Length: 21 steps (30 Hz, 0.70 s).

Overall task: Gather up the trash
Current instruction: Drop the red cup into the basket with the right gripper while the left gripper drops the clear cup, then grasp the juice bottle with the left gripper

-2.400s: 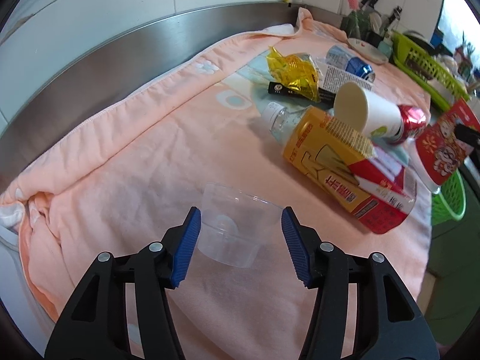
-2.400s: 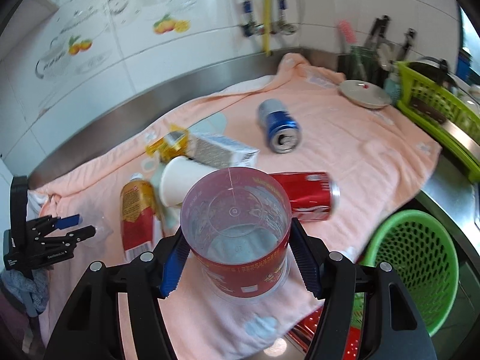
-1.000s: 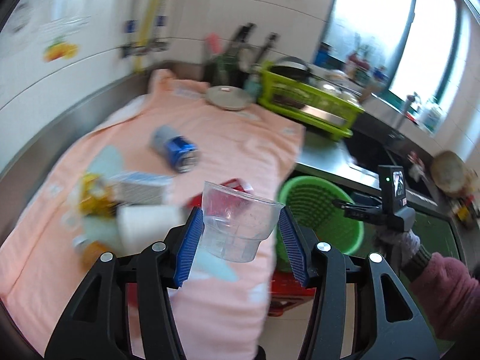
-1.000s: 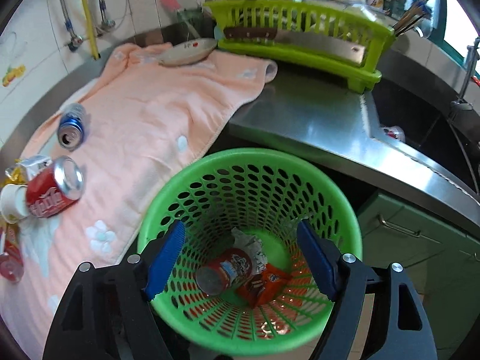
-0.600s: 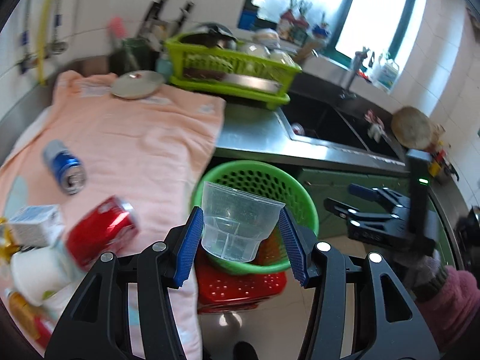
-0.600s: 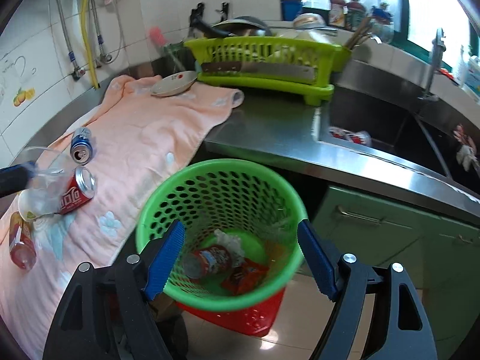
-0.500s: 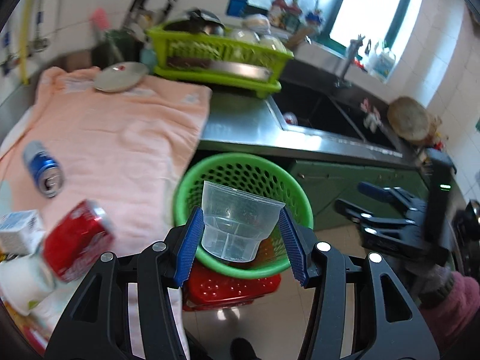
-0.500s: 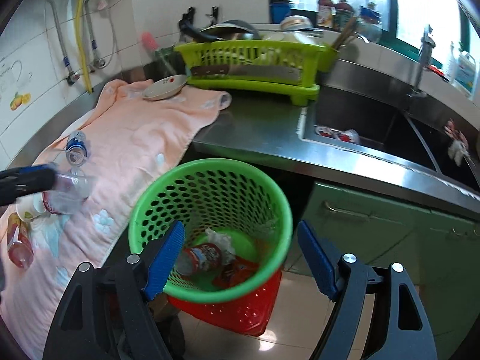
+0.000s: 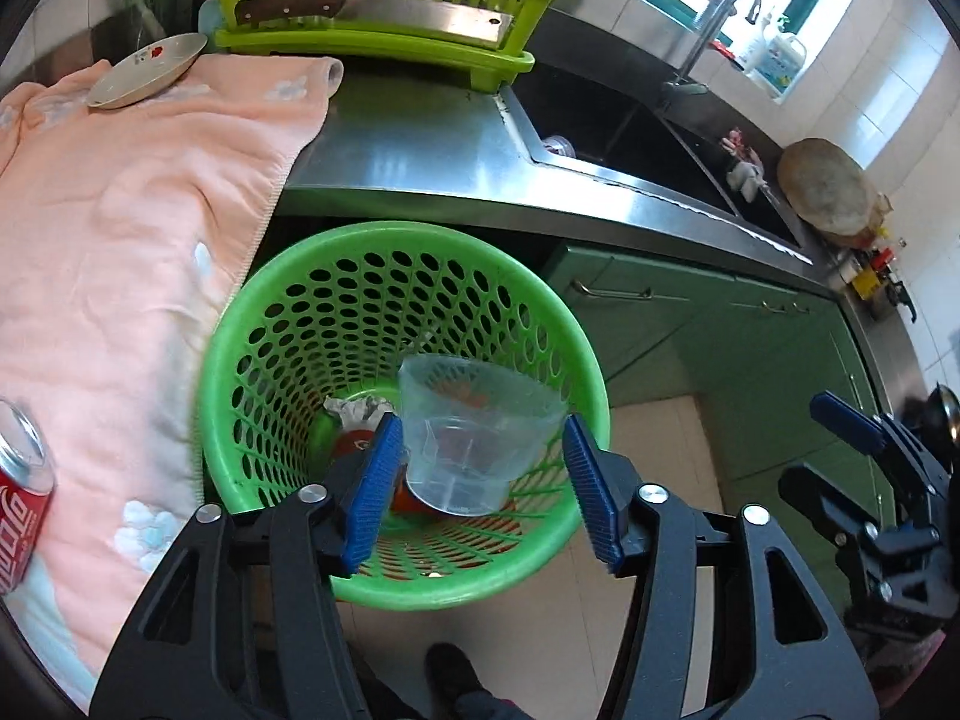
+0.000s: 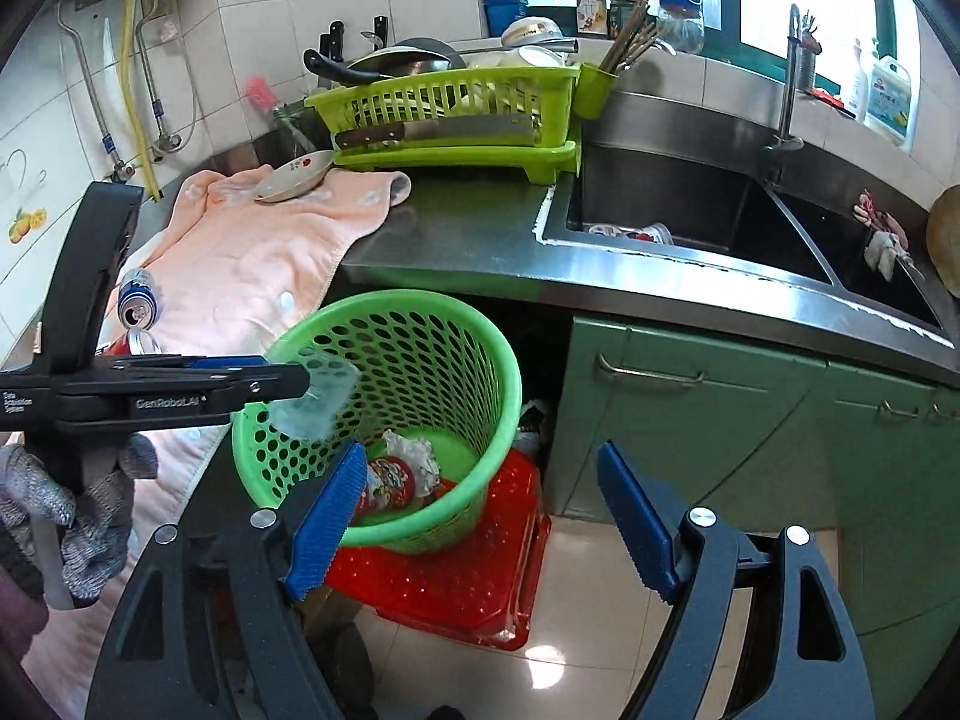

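Observation:
My left gripper (image 9: 480, 486) is over the mouth of the green mesh basket (image 9: 258, 312). The clear plastic cup (image 9: 468, 426) sits between its blue pads, which stand apart from the cup's sides. From the right wrist view the left gripper (image 10: 303, 378) has the cup (image 10: 318, 399) at its tip above the basket rim (image 10: 504, 360). My right gripper (image 10: 480, 519) is open and empty, to the right of the basket above the floor. A red printed cup (image 10: 390, 483) and crumpled paper (image 10: 414, 450) lie in the basket.
A red cola can (image 9: 21, 498) and a blue can (image 10: 138, 303) lie on the pink towel (image 9: 120, 210). A green dish rack (image 10: 450, 114) with a knife, a small dish (image 10: 294, 174), the steel sink (image 10: 690, 204) and green cabinets (image 10: 750, 420) surround. A red crate (image 10: 450, 576) is under the basket.
My left gripper carried the clear cup from the towel to above the basket, and its pads now stand wider than the cup. My right gripper dropped the red printed cup into the basket and pulled back.

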{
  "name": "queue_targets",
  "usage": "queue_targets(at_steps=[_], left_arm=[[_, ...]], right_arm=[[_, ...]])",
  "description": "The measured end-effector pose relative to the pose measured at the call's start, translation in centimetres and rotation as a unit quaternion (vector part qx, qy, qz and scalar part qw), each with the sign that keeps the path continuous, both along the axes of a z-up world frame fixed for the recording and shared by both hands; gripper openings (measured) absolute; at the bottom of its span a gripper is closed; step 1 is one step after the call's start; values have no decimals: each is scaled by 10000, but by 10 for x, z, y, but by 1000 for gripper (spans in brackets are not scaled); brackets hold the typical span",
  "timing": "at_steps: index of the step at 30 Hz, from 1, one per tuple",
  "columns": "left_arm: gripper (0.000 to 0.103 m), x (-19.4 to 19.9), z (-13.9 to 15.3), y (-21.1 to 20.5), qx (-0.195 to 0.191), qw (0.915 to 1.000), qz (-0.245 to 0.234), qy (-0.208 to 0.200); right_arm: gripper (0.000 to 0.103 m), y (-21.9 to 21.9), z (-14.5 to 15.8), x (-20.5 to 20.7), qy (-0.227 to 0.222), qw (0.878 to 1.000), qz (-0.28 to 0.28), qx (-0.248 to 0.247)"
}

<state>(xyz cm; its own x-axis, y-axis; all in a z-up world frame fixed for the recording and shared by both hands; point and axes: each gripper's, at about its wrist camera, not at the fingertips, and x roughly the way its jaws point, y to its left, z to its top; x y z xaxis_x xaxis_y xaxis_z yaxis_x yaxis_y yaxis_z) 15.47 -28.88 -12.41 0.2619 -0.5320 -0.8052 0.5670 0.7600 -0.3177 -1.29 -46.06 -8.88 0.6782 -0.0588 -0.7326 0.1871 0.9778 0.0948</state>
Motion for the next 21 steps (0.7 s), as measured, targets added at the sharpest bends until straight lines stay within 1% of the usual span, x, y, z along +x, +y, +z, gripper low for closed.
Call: queue_targets(at_steps=[2, 7, 10, 15, 21], left_arm=[[65, -1, 0, -1, -53, 10000, 32, 24], [65, -8, 11, 12, -164, 9998, 124, -22], [65, -16, 25, 32, -227, 9993, 256, -131], [65, -33, 46, 68, -201, 9978, 505, -372], [65, -56, 69, 124, -104, 9931, 950, -685]], right_arm=[[76, 0, 0, -2, -13, 10000, -14, 6], [76, 6, 5, -2, -83, 9999, 38, 66], [76, 15, 10, -1, -153, 9998, 109, 78], [77, 36, 19, 2, -280, 9991, 290, 140], [78, 73, 32, 9, -425, 9966, 680, 208]])
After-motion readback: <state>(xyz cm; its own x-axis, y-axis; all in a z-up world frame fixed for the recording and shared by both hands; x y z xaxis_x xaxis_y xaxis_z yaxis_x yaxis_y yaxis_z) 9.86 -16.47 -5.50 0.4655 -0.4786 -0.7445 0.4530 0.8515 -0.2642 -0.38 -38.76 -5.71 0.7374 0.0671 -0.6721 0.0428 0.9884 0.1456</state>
